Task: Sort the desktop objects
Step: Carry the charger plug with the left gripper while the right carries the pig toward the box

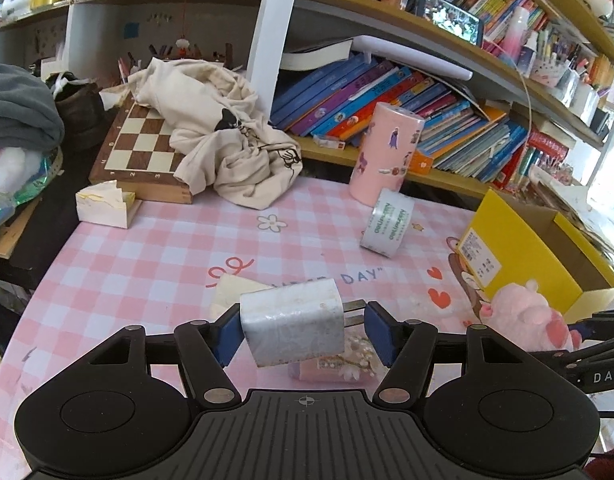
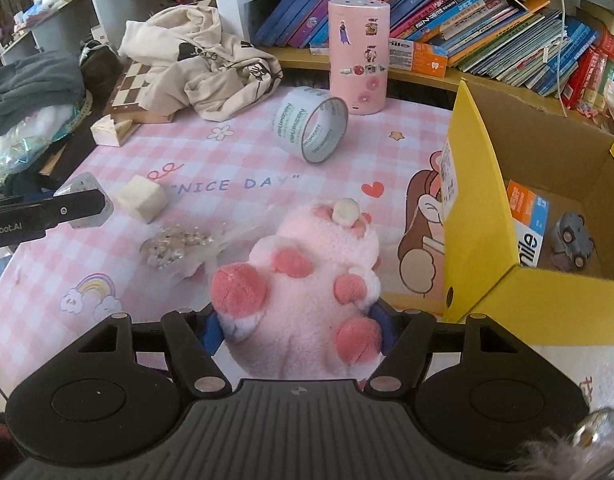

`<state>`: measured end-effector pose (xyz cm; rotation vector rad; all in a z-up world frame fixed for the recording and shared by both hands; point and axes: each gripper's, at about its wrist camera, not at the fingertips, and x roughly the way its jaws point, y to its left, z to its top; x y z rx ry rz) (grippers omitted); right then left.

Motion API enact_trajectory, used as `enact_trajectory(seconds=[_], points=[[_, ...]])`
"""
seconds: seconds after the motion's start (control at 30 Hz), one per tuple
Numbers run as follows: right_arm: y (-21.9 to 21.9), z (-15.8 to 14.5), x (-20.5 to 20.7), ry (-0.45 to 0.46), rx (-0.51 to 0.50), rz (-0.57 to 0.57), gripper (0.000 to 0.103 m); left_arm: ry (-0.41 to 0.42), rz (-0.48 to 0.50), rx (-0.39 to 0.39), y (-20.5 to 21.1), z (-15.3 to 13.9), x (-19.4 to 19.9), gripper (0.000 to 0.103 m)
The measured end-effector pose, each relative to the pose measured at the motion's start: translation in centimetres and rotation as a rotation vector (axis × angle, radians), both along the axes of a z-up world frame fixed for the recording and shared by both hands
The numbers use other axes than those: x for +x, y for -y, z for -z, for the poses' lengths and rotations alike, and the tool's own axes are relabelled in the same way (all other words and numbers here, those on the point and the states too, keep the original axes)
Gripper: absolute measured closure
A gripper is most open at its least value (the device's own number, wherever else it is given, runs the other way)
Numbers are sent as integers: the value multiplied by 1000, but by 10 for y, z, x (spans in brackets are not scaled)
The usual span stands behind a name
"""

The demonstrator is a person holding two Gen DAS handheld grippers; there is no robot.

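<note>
"NICE DAY" on pink checked mat (image 2: 267,152)

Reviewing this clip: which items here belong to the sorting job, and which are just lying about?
In play:
- charger plug in left claw
- pink plush toy in right claw
- yellow box
- tape roll

Lying about:
- books
- chessboard
- cream cloth
</note>
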<state>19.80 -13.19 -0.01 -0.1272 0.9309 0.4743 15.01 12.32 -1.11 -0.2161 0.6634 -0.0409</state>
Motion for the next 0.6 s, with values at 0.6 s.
enact_trajectory(seconds=[0.6], points=[[-8, 1, -38, -19, 28, -4, 36, -6, 28, 11, 0, -1, -37, 39]])
